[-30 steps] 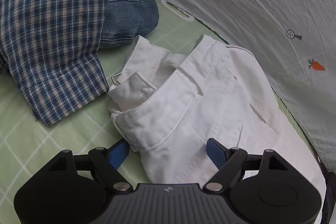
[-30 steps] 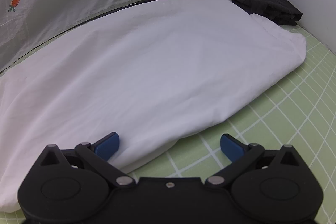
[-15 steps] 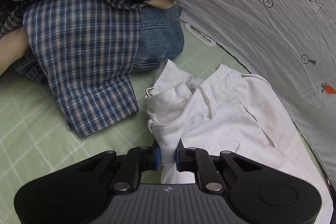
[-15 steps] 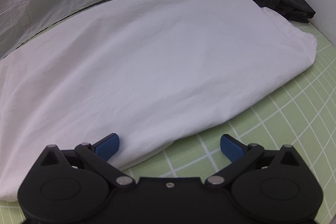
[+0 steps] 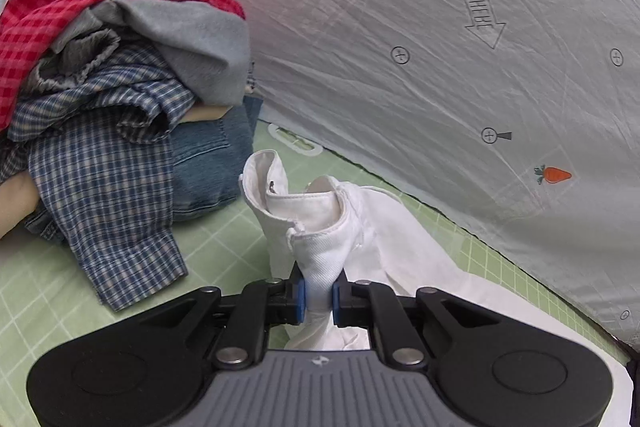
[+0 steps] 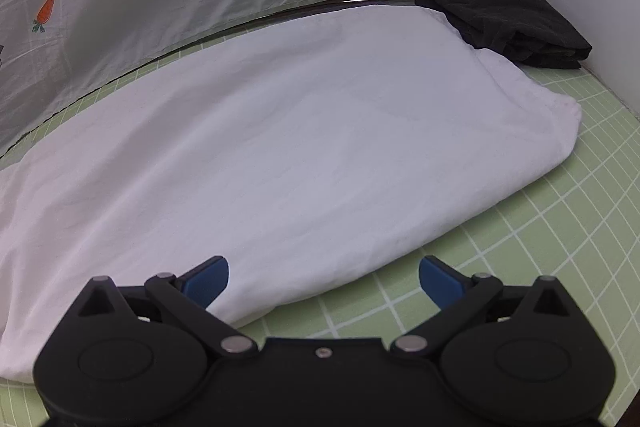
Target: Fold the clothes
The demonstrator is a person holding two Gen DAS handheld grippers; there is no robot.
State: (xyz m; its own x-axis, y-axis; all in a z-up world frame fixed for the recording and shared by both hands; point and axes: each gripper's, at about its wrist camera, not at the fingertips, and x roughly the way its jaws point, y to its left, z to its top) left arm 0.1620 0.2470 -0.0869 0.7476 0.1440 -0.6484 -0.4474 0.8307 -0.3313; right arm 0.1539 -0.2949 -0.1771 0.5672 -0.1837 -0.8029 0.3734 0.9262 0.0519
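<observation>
Left gripper [image 5: 319,297] is clamped tight on the waistband of the white pants [image 5: 320,215], bunching it up at the bottom center of the frame. The pile of clothes [image 5: 112,99] fills the left half, red check on top, blue plaid hanging down onto the green grid mat [image 5: 224,243]. Right gripper [image 6: 323,277] is wide open at the bottom of its frame, left pad resting on the pants leg [image 6: 280,155] spread across the middle. Black folded garment [image 6: 504,15] is in the upper right.
</observation>
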